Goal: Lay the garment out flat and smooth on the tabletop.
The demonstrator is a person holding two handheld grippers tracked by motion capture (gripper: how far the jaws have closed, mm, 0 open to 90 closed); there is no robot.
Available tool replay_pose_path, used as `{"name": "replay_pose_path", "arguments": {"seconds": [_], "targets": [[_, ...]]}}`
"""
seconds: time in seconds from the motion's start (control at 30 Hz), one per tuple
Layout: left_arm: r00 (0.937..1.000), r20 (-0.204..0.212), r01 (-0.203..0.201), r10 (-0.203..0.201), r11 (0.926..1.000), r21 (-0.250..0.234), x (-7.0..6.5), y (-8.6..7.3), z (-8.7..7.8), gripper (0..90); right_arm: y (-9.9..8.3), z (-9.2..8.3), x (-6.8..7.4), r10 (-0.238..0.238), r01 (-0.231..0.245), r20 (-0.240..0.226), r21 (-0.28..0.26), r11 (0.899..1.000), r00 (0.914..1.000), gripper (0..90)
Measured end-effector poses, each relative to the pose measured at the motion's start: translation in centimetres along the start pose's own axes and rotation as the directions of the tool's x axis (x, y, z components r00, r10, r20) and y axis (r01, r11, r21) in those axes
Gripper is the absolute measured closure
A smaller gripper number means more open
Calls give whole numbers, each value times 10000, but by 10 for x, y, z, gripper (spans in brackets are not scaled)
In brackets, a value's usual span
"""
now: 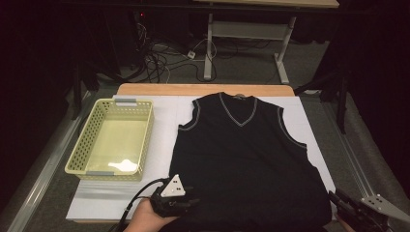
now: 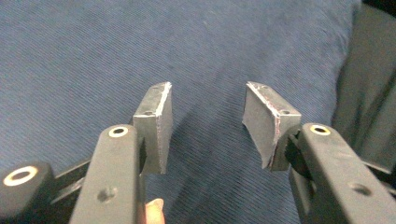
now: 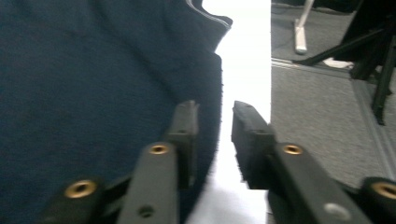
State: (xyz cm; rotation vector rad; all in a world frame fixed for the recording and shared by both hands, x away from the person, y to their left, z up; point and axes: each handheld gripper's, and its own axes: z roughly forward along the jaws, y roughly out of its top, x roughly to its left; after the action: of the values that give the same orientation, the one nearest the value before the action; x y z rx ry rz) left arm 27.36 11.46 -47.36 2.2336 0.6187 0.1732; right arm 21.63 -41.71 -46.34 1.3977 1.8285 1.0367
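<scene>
At the left of the worktop [image 1: 121,203] stands a pale yellow perforated basket [image 1: 86,137], empty, so as far as can be judged nothing has been put away yet. Just beside it, to its right, the dark sleeveless V-neck vest [image 1: 241,159] lies flat on its back and fully spread, neck toward the far edge and hem toward the person; no fold has been made, and the work of folding it, and perhaps stowing it in the basket, looks to be at its very start. The left tool [image 1: 175,197] hovers over the near left corner of the hem, and in the left gripper view the left tool [image 2: 208,123] has its jaws spread well apart with nothing but ribbed knit below them, gripping nothing. The vest is dark blue, finely ribbed, with pale piping around the neckline and both armholes, and it lies smooth with hardly a wrinkle. At the near right corner the right tool [image 1: 344,204] sits at the vest's side edge; in the right gripper view the right tool [image 3: 215,126] shows a narrow gap, one jaw over the cloth edge and the other over the white worktop [image 3: 247,70], pinching nothing.
</scene>
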Motion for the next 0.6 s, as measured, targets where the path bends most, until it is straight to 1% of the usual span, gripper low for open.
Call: {"name": "replay_pose_path", "arguments": {"seconds": [0.07, 0.13, 0.23, 0.27, 0.33, 0.37, 0.4, 0.43, 0.47, 0.5, 0.53, 0.57, 0.6], "targets": [[9997, -145, 187, -190, 9997, -179, 5, 1, -1, 510, -2, -1, 4, -104, 105, -54, 83, 9999, 9999, 624], [9984, -460, 305, -314, 9994, -185, 11, 1, -2, 494, -5, -1, 6, -87, 89, -158, 150, 9998, 9998, 605], [9933, -1042, 471, -498, 9985, -274, 19, -3, -7, 481, -6, 1, 6, -52, 56, -255, 195, 9998, 9997, 586], [9906, -1245, 542, -575, 9981, -292, 21, -5, -9, 480, -6, 1, 5, -21, 27, -328, 168, 9999, 9995, 584], [9826, -1699, 721, -757, 9970, -269, 24, -11, -13, 481, -5, 2, 6, 13, -8, -418, 113, 9999, 9991, 579], [9774, -1937, 816, -849, 9964, -248, 26, -14, -15, 480, -4, 3, 6, 14, -10, -485, 94, 10000, 9988, 578], [9693, -2272, 913, -939, 9956, -221, 27, -18, -18, 481, -3, 5, 7, -31, 35, -537, 72, 10000, 9986, 578], [9591, -2590, 1141, -1139, 9934, -142, 28, -22, -20, 481, -2, 7, 8, -61, 67, -569, 90, 9999, 9984, 578], [9488, -2815, 1471, -1431, 9891, -73, 30, -26, -21, 481, 0, 9, 10, -110, 117, -588, 109, 9999, 9982, 576], [9406, -2902, 1838, -1763, 9830, -12, 33, -30, -21, 474, 1, 12, 11, -148, 156, -620, 119, 9998, 9980, 573], [9357, -2782, 2213, -2169, 9751, -161, 36, -33, -21, 428, 3, 14, 12, -170, 178, -630, 119, 9998, 9979, 570], [9335, -2621, 2488, -2448, 9684, -183, 38, -33, -22, 422, 4, 16, 13, -193, 202, -658, 137, 9997, 9976, 569], [9374, -2450, 2507, -2476, 9679, -189, 38, -33, -22, 442, 5, 18, 14, -221, 233, -668, 165, 9996, 9975, 566]]}}
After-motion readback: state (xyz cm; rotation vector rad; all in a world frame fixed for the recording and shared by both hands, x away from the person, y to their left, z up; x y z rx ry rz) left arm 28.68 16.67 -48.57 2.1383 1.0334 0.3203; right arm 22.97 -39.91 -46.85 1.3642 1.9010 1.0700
